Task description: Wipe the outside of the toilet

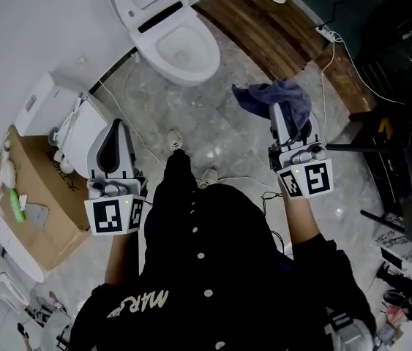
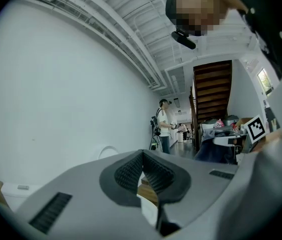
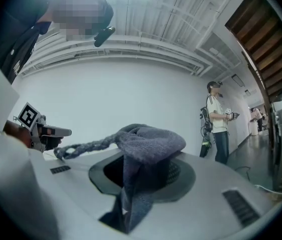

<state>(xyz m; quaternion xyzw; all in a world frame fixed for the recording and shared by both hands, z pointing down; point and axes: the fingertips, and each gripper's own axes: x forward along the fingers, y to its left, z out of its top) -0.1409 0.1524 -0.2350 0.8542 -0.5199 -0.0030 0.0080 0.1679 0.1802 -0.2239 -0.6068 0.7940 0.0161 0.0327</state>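
**Counting What Is Here**

There is one toilet (image 1: 180, 50), at 12 o'clock in the head view. There are two grippers: the left gripper (image 1: 117, 126) and the right gripper (image 1: 279, 112). Each one has a marker cube, so that makes two cubes. There is one blue cloth (image 1: 260, 95). One brown cardboard box (image 1: 45, 203) sits at 9 o'clock. There are two shoes: one shoe (image 1: 175, 139) and the other shoe (image 1: 209, 175). One white power strip (image 1: 325, 31) lies at 1 o'clock. In the left gripper view, one far-off person (image 2: 165, 124) stands.
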